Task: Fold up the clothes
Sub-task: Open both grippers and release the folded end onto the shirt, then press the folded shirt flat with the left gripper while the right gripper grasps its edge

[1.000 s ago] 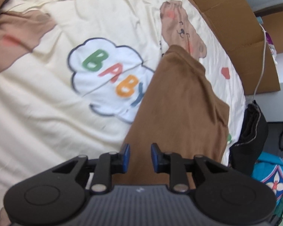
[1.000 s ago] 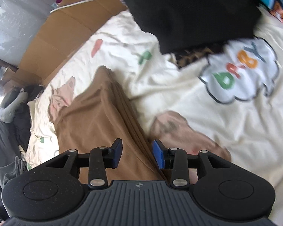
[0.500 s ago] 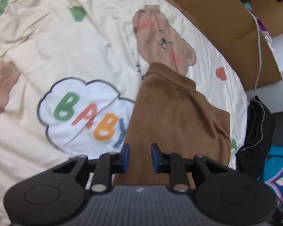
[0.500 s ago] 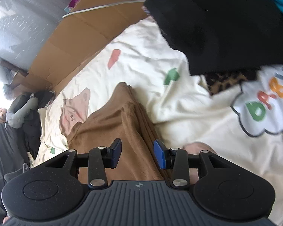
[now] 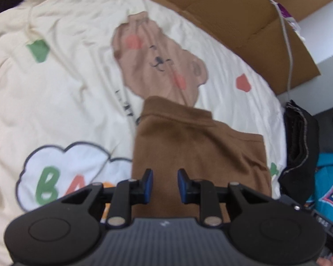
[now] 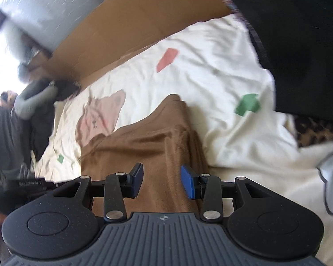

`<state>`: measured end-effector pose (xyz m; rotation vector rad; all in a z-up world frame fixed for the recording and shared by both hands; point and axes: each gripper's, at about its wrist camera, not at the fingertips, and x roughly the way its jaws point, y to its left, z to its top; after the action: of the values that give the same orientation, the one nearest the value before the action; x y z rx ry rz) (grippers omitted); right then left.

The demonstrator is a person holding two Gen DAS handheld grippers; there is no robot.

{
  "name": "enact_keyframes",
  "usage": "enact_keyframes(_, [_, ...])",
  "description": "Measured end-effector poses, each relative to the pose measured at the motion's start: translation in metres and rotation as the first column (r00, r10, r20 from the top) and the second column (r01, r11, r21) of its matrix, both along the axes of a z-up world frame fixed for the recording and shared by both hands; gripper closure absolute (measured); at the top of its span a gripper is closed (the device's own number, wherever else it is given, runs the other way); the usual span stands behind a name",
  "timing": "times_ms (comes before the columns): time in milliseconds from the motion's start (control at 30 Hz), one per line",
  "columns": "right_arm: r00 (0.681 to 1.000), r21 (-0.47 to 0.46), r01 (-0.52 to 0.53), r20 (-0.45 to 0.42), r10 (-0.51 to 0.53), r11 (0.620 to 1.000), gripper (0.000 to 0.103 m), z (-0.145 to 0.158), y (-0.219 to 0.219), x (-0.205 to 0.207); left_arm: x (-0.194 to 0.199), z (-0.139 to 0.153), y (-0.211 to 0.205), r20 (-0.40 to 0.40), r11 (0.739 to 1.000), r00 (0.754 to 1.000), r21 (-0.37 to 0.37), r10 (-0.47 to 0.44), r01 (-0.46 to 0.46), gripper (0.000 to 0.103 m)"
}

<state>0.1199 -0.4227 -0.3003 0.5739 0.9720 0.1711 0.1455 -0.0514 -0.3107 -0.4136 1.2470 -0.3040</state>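
A folded brown garment [image 5: 195, 146] lies on a cream bedsheet [image 5: 62, 93] printed with a bear and a "BABY" cloud. In the left wrist view my left gripper [image 5: 165, 185] hovers over the garment's near end, fingers apart, nothing between them. From the right wrist view the same brown garment [image 6: 148, 146] shows stacked folds along its right side. My right gripper [image 6: 162, 180] hangs over its near part, jaws open and empty.
A black folded pile [image 6: 304, 44] and a leopard-print piece [image 6: 317, 130] lie on the sheet to the right. Brown cardboard [image 5: 222, 15] with a white cable [image 5: 288, 44] borders the bed's far side. Teal fabric [image 5: 330, 181] sits past the black pile [image 5: 299, 137].
Both grippers have drawn back from the brown garment, so more of the sheet and cardboard shows. The garment lies where it was. Both stay open.
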Motion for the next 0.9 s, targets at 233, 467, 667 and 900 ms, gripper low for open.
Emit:
enact_keyframes(233, [0.993,-0.12,-0.054,0.097,0.066,0.991,0.058,-0.004,0.006,0.021,0.018,-0.006,-0.019,0.063,0.996,0.995,-0.034,-0.075,0.077,0.078])
enact_keyframes(467, [0.993,-0.196,-0.075,0.075,0.091,0.978,0.063,-0.027,-0.003,0.03,0.036,-0.017,-0.042,0.08,0.994,0.99,0.008,-0.112,0.112,0.079])
enact_keyframes(667, [0.995,-0.155,-0.066,0.067,0.077,0.986,0.063,-0.04,-0.031,0.025,0.063,-0.026,-0.061,0.083,0.983,0.983,0.103,-0.161,0.152,0.079])
enact_keyframes(900, [0.991,-0.107,-0.06,0.11,0.072,0.992,0.063,-0.036,-0.029,0.029,0.072,-0.029,-0.074,0.052,0.978,0.987,0.155,-0.149,0.139,0.079])
